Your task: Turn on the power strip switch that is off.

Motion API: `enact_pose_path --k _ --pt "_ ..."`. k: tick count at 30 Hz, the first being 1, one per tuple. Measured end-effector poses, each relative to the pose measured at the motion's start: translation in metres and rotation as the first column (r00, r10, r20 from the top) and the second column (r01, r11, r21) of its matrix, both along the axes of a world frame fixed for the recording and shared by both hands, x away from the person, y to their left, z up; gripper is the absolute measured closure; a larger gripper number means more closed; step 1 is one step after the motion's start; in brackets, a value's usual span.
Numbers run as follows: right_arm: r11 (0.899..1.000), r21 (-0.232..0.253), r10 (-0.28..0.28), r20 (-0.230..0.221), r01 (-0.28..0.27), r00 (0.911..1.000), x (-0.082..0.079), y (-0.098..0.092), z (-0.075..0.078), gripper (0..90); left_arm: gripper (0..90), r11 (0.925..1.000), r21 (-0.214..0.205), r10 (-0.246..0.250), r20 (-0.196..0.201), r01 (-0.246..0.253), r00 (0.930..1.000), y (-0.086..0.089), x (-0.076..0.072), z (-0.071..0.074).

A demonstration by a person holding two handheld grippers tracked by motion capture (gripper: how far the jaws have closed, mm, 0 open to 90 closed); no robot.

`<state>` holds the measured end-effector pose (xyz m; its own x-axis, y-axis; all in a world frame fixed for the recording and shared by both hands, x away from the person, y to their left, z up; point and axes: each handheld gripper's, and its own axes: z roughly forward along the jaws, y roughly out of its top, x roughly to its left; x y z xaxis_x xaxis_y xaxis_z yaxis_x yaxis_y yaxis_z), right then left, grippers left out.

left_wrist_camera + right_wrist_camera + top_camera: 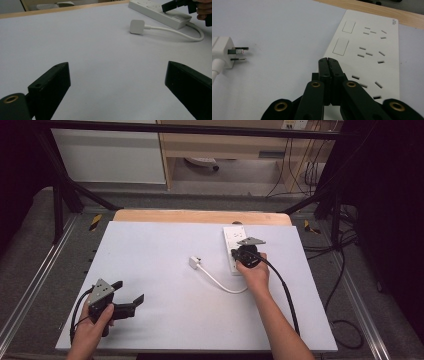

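One power strip [372, 52], one plug [223, 51] — my right gripper [328, 62] pressed together over the strip; my left gripper [131, 292] spread wide.

White power strip [233, 249] lies flat, lengthways, at the far right of the counter [165, 285], its slotted sockets facing up and empty. Its white plug [194, 262] rests just left of the strip, unplugged, prongs bare, with the cord [225, 287] curving back toward the strip's near end.
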<state>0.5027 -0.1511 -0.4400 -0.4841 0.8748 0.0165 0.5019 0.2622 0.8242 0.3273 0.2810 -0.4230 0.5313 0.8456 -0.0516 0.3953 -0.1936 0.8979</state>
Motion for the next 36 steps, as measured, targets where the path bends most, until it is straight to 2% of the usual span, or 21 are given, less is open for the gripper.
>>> enact_pose_path --k 14,21,24,36 --pt "1.000 -0.016 0.008 0.022 -0.007 0.9997 -0.0015 0.0003 -0.0015 90.0 6.3 1.0000 0.000 0.000 0.000 0.000 1.0000 -0.0002 -0.0001 -0.0001" --pt "1.000 -0.009 0.004 0.031 -0.003 0.9995 -0.0027 0.0004 -0.0028 90.0 6.4 1.0000 0.001 -0.001 0.000 0.001 1.0000 -0.0003 -0.0002 -0.0001" --pt "1.000 0.011 -0.001 0.042 0.001 0.9991 -0.0040 -0.0010 -0.0049 90.0 6.3 1.0000 0.001 -0.001 0.000 0.001 1.0000 -0.0003 -0.0002 0.0000" --pt "1.000 0.005 0.003 0.048 -0.003 0.9988 -0.0048 -0.0024 -0.0053 90.0 6.3 1.0000 0.002 -0.001 -0.002 0.001 1.0000 -0.0006 -0.0001 -0.0003"
